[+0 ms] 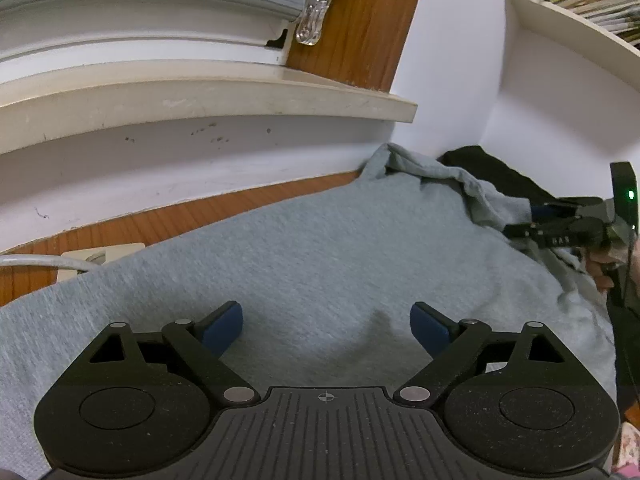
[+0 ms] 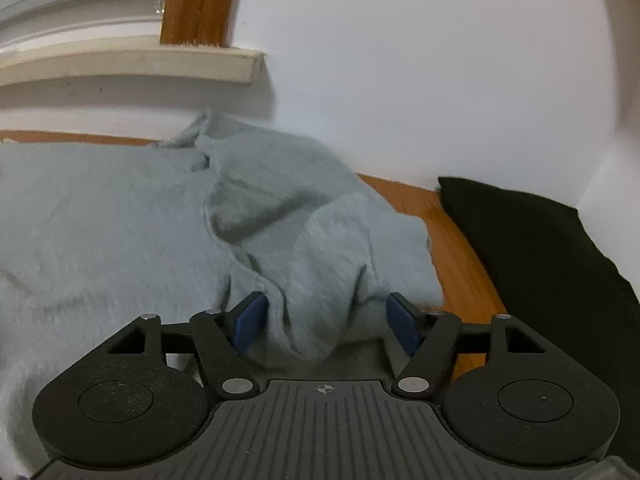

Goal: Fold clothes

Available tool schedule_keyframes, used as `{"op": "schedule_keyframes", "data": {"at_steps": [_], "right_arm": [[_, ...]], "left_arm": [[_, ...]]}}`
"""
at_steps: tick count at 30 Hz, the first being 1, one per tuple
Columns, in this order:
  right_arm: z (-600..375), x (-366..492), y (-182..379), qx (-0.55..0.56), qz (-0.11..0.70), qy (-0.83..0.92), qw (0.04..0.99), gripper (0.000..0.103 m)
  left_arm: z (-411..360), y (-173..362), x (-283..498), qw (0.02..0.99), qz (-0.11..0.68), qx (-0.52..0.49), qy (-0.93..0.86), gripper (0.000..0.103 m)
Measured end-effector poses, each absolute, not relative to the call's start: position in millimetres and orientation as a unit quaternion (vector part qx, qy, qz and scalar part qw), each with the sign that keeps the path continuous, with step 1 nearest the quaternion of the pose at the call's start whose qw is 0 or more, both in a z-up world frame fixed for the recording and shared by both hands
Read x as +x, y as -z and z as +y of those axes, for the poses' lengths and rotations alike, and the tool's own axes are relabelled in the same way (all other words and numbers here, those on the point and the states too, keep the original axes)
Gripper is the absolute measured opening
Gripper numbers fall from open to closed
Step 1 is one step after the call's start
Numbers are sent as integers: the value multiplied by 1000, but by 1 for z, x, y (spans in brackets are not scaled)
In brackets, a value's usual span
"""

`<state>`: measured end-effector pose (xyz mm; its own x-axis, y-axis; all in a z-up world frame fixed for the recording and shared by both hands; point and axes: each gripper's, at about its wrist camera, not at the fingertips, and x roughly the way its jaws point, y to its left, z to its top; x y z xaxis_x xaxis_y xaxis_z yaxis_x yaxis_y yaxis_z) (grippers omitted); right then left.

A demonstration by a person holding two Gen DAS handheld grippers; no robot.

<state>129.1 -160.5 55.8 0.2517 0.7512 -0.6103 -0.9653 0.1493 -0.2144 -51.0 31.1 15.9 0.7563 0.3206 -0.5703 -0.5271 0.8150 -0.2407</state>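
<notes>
grey garment (image 2: 120,216) soft, limp, light; grab at edge folds. left gripper (image 1: 326,326) wide, empty above it. right gripper (image 2: 326,322) half-closed around bunched sleeve (image 2: 312,280), grip unclear.

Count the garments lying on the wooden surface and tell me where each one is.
2. The grey garment is spread across the wooden surface, with a bunched fold between the right gripper fingers. The black garment lies beside it in the corner. Others may be hidden.
</notes>
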Motion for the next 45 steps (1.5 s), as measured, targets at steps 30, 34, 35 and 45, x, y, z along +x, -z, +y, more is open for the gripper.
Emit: {"op": "schedule_keyframes", "data": {"at_steps": [30, 34, 35, 45], "right_arm": [[-100, 50, -159, -179, 135, -674, 703, 53], [-101, 132, -96, -214, 195, -575, 765, 53], [-101, 150, -80, -218, 215, -555, 773, 53], [-101, 208, -31, -197, 275, -561, 756, 7]], "left_arm": [[21, -24, -62, 934, 202, -175, -236, 99], [18, -24, -58, 933, 212, -166, -238, 100], [17, -23, -57, 933, 215, -163, -237, 100], [17, -21, -54, 931, 225, -160, -241, 101]]}}
